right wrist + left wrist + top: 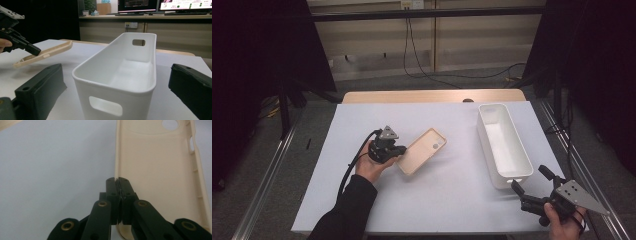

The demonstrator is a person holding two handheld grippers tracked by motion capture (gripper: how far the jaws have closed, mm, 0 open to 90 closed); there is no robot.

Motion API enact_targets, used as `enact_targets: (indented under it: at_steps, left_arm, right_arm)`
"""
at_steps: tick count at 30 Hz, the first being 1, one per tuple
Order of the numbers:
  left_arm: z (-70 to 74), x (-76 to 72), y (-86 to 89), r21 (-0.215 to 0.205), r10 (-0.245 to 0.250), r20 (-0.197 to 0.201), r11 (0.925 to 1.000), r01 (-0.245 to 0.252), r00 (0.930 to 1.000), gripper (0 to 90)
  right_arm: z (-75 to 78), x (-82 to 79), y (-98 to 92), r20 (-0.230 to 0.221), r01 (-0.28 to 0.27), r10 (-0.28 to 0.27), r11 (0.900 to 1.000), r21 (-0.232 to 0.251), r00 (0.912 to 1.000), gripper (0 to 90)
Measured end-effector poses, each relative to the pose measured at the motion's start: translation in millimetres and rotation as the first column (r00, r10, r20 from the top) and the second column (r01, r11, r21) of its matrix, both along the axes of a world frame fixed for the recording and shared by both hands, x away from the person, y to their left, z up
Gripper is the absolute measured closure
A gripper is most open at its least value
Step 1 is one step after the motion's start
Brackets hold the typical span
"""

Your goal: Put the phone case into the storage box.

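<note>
While the left gripper has its jaws clamped on the near side wall of the beige phone case, the case hangs tilted, far end near the worktop, well apart from the white bin. Right gripper sits just by the bin's near end, jaws wide apart, nothing btwn them. To do it well: keep the pinch firm since the wall's thin, lift clear, carry over the rim w/o knocking it, release low inside.
</note>
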State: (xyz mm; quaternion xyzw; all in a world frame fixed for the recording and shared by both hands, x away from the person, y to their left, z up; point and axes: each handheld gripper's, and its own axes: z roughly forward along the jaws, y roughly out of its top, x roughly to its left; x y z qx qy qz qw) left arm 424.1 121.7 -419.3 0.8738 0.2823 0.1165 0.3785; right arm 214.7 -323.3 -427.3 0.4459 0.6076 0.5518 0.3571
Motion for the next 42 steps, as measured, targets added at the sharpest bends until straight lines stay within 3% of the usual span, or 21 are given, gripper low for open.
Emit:
enact_targets:
  at_steps: [2, 6, 14, 18, 22, 28, 35, 37, 42]
  left_arm:
    - [1.0, -2.2, -0.1, -0.011, 0.004, 0.01, 0.9999, -0.003, 0.9999, 88.2]
    - [4.2, -8.2, 1.9, -0.051, 0.063, 0.051, 0.9969, -0.061, 0.9967, 88.3]
    - [7.1, -19.2, 10.8, -0.122, 0.104, 0.081, 0.9881, -0.094, 0.9912, 88.3]
    - [10.7, -23.8, 14.9, -0.163, 0.127, 0.087, 0.9803, -0.112, 0.988, 88.2]
    - [14.8, -31.1, 16.7, -0.184, 0.148, 0.124, 0.975, -0.124, 0.9811, 88.2]
    - [20.5, -41.7, 20.2, -0.215, 0.154, 0.145, 0.9691, -0.121, 0.9773, 88.2]
    - [23.0, -52.8, 28.6, -0.249, 0.181, 0.15, 0.9585, -0.14, 0.9719, 88.2]
    - [22.3, -55.3, 31.1, -0.246, 0.189, 0.16, 0.9583, -0.146, 0.9689, 88.3]
    - [22.0, -61.7, 34.9, -0.265, 0.191, 0.157, 0.9533, -0.145, 0.9689, 88.2]
  right_arm:
    - [0.0, 0.1, 0.2, 0.0, 0.0, 0.0, 1.0, 0.0, 1.0, 0.0]
    - [0.8, -0.2, 0.7, 0.004, -0.001, 0.001, 1.0, 0.003, 1.0, 0.0]
    - [2.2, -0.8, 1.5, 0.01, 0.002, -0.002, 1.0, 0.009, 1.0, 0.0]
    - [4.3, -1.3, 3.9, 0.016, -0.006, 0.006, 1.0, 0.01, 0.9999, 0.0]
    - [6.3, -0.5, 5.3, 0.017, -0.012, 0.012, 1.0, 0.003, 0.9998, 0.0]
    - [7.1, 0.8, 12.5, 0.006, -0.038, 0.038, 0.999, -0.004, 0.9992, 0.0]
    - [10.7, 5.8, 30.0, -0.015, -0.064, 0.063, 0.997, -0.047, 0.9979, 0.0]
    - [11.3, 8.2, 34.9, -0.021, -0.074, 0.073, 0.996, -0.052, 0.9971, 0.0]
    - [15.4, 14.7, 48.1, -0.024, -0.112, 0.111, 0.993, -0.043, 0.9936, 0.0]
